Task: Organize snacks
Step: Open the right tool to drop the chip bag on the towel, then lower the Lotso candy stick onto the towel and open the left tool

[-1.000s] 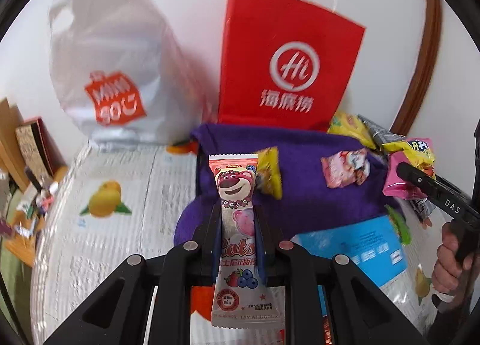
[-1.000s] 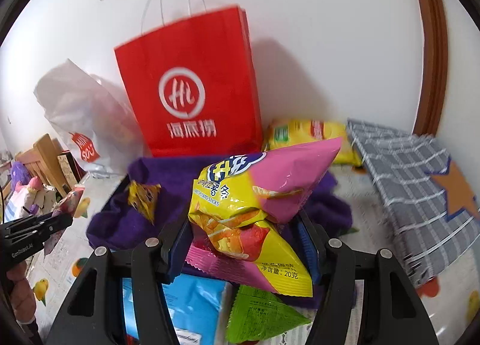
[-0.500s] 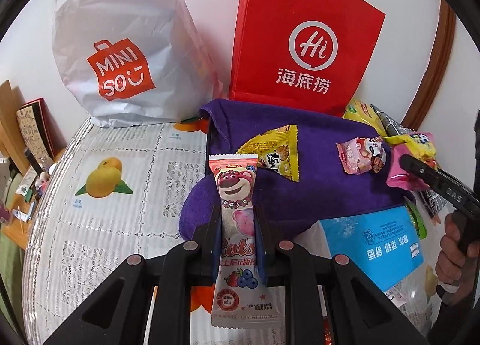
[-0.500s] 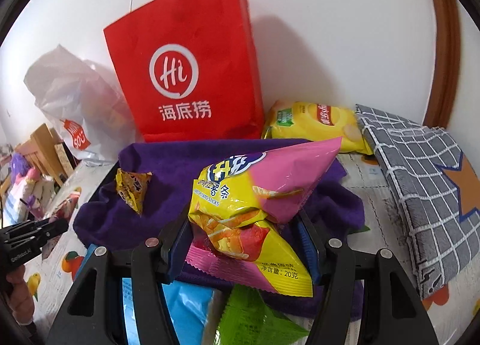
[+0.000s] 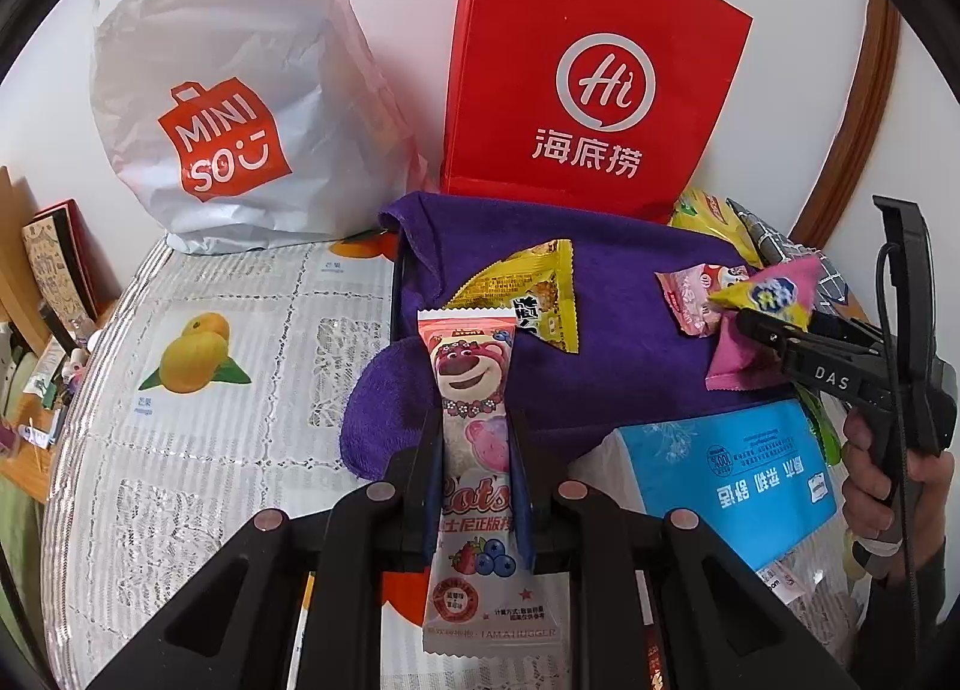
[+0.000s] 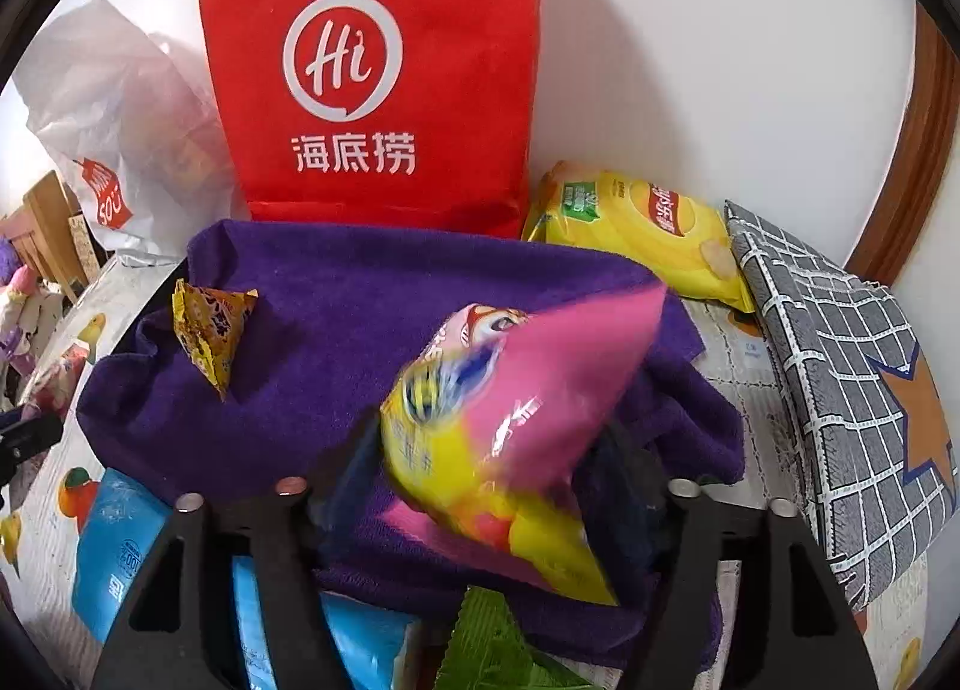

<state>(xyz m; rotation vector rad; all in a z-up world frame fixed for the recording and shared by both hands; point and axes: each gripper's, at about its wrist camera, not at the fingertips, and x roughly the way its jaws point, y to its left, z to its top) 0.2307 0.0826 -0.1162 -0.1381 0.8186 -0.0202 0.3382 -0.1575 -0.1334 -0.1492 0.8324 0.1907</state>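
Note:
My left gripper (image 5: 474, 426) is shut on a long pink snack bar (image 5: 474, 366) printed with a bear, held upright over the near edge of a purple towel (image 5: 630, 378). On the towel lie a small yellow packet (image 5: 528, 294) and a small pink packet (image 5: 690, 300). My right gripper (image 6: 486, 450) hangs low over the purple towel (image 6: 360, 330), its jaws opening. The pink and yellow chip bag (image 6: 510, 426) sits between them, blurred and tipping, and the pads no longer squeeze it. From the left wrist view the right gripper (image 5: 750, 324) and a hand are at the right edge.
A red paper bag (image 6: 384, 78) and a white plastic bag (image 5: 222, 108) stand against the wall. A large yellow chip bag (image 6: 642, 222) and a grey checked cloth (image 6: 840, 366) lie at the right. A blue tissue pack (image 5: 732, 474) and a green packet (image 6: 498, 648) lie near the front.
My right gripper came down toward the towel and its jaws widened; the chip bag, firmly pinched before, now tips and blurs. The left gripper keeps the bear bar and has barely moved.

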